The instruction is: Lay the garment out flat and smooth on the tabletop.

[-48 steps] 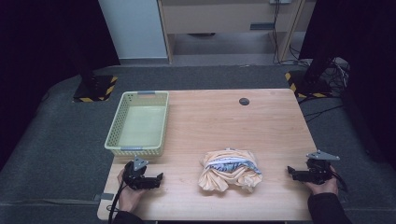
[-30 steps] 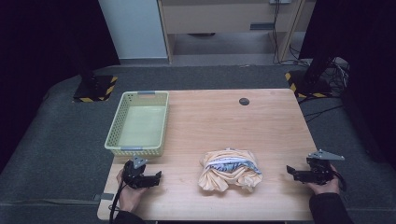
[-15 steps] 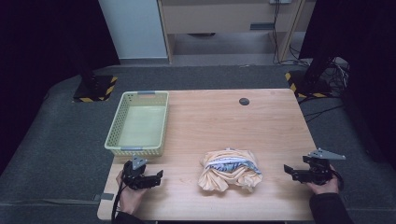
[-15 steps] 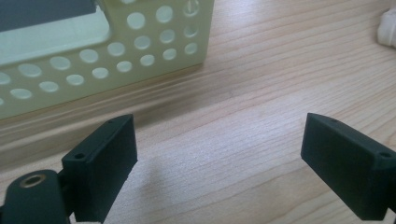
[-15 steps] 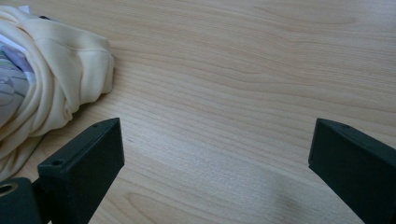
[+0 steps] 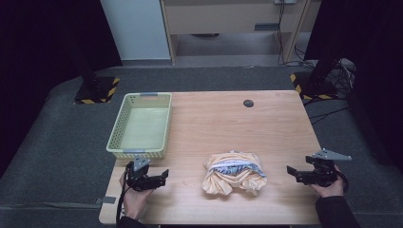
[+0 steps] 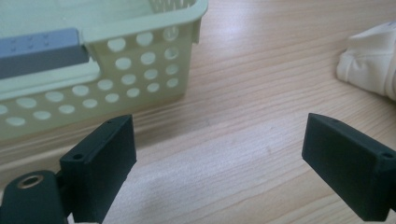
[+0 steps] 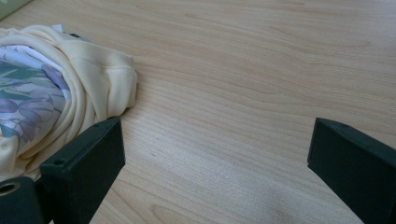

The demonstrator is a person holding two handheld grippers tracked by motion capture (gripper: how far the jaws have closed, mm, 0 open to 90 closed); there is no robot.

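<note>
Clothing was the matter in hand: a crumpled garment (image 6: 233, 172), pale yellow with a floral-printed panel bunched in its middle, lay in a heap on the near half of the wooden table (image 6: 266, 123), between the two hands and touching neither. Largest after the table, the pale green perforated basket (image 6: 140, 124) stood at the far left with nothing in it, its near wall just beyond the left gripper (image 6: 161, 177). The garment's long axis ran roughly across the table, left to right, so each end pointed toward one hand. It lay to the right of the left gripper, where one cream fold (image 7: 371, 65) showed at the edge of the left gripper view, and to the left of the right gripper (image 6: 291, 172), whose own view had the yellow hem (image 8: 93, 79) just beside one jaw. Judged from the high view, both were about equally near. Both grippers were released, jaws spread wide over bare wood and grasping nothing, each pointed inward at the heap. A small dark round disc (image 6: 248, 103) sat well apart near the far edge. The coming move likely turned on closing in from both sides.
</note>
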